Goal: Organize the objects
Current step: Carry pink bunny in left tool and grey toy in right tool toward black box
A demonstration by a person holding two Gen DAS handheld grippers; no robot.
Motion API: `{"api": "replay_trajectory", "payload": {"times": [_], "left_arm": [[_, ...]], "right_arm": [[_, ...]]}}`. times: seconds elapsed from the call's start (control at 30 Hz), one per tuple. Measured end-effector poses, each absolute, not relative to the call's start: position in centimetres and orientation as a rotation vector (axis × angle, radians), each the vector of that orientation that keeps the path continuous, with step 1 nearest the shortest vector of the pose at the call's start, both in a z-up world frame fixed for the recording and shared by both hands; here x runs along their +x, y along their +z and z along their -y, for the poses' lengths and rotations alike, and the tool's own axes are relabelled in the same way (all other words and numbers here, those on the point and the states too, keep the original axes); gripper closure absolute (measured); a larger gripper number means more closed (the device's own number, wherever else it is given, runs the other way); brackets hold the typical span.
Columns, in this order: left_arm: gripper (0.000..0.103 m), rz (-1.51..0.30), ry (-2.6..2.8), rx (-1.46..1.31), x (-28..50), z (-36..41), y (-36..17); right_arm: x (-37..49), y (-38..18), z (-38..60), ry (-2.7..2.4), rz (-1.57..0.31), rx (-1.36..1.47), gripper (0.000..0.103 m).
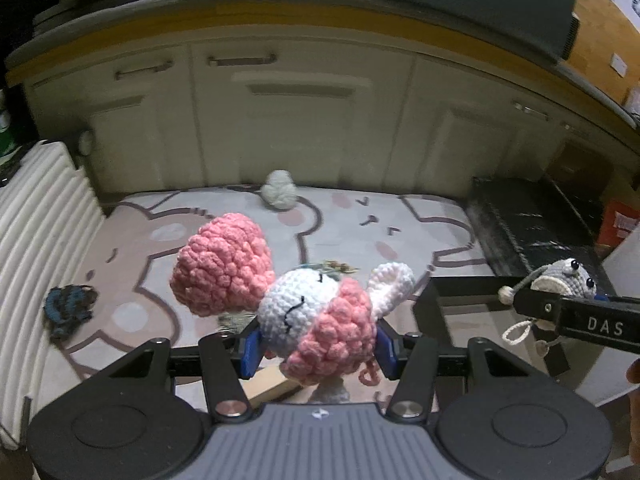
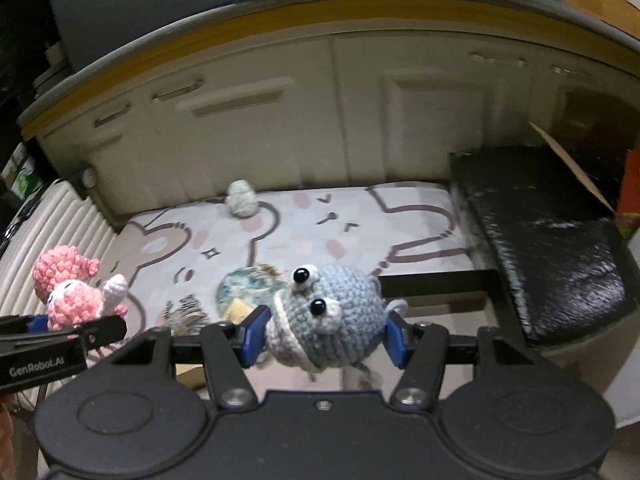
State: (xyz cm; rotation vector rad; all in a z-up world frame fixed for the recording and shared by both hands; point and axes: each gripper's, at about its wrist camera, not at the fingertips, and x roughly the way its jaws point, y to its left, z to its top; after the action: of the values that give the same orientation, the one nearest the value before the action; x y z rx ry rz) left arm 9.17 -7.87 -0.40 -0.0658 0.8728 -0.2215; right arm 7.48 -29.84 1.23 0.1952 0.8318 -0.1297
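Note:
My left gripper (image 1: 318,346) is shut on a pink and white crochet doll (image 1: 304,312), lifted above the patterned mat (image 1: 400,224). The doll's big pink puff sticks up to the left and a white ear to the right. In the right wrist view the same doll (image 2: 76,292) shows at the far left, held in the left gripper (image 2: 64,328). My right gripper (image 2: 324,338) is shut on a grey and white crochet animal (image 2: 332,320) with black bead eyes, also held in the air. That animal (image 1: 568,278) appears at the right edge of the left wrist view, in the right gripper (image 1: 560,304).
A pale crochet ball (image 1: 279,195) lies at the mat's far edge by the cream cabinets (image 1: 296,120). A blue-black crochet piece (image 1: 68,310) sits at the mat's left. A ribbed white cushion (image 1: 36,232) borders the left, a black pad (image 2: 548,240) the right. A black frame (image 2: 440,282) and round patterned item (image 2: 248,288) lie below.

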Motion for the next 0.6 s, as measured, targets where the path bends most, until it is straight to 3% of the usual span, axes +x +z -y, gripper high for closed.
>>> {"api": "replay_trajectory", "payload": {"times": [0.6], "left_arm": [[0.048,-0.859,-0.476,0.070,11.4,18.6,-1.8]], "right_arm": [[7.1,-0.9,38.9,-0.289,-0.857,0.376,0.043]]}}
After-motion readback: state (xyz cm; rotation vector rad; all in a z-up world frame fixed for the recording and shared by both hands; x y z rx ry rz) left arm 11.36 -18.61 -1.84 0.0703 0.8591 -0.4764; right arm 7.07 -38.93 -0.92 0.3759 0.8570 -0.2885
